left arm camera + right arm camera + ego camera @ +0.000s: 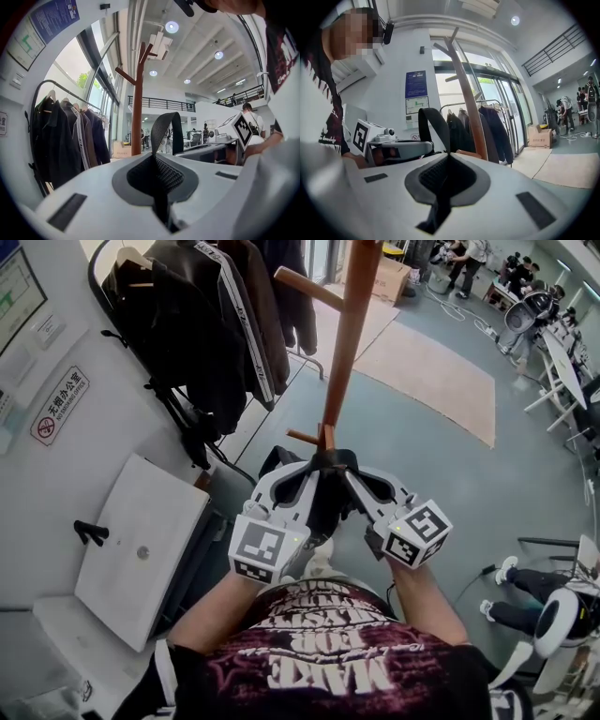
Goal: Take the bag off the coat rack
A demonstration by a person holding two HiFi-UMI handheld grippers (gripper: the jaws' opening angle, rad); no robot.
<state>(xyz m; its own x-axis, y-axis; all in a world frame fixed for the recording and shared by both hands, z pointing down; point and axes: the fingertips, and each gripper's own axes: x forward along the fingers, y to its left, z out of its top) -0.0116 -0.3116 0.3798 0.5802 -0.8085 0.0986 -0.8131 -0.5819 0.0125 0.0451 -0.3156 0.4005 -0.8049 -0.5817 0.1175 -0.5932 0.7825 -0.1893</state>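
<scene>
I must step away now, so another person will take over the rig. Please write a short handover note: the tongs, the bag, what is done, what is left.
Left tongs: shut on the black webbing strap of the dark fabric bag.
Right tongs: shut on the same strap.
Bag: below both tongs, close against the brown wooden coat rack pole, beside its low peg.
Done: strap gripped from both sides.
Left: I cannot tell whether the strap is clear of the peg. Lift it off if needed, then carry the bag away.
</scene>
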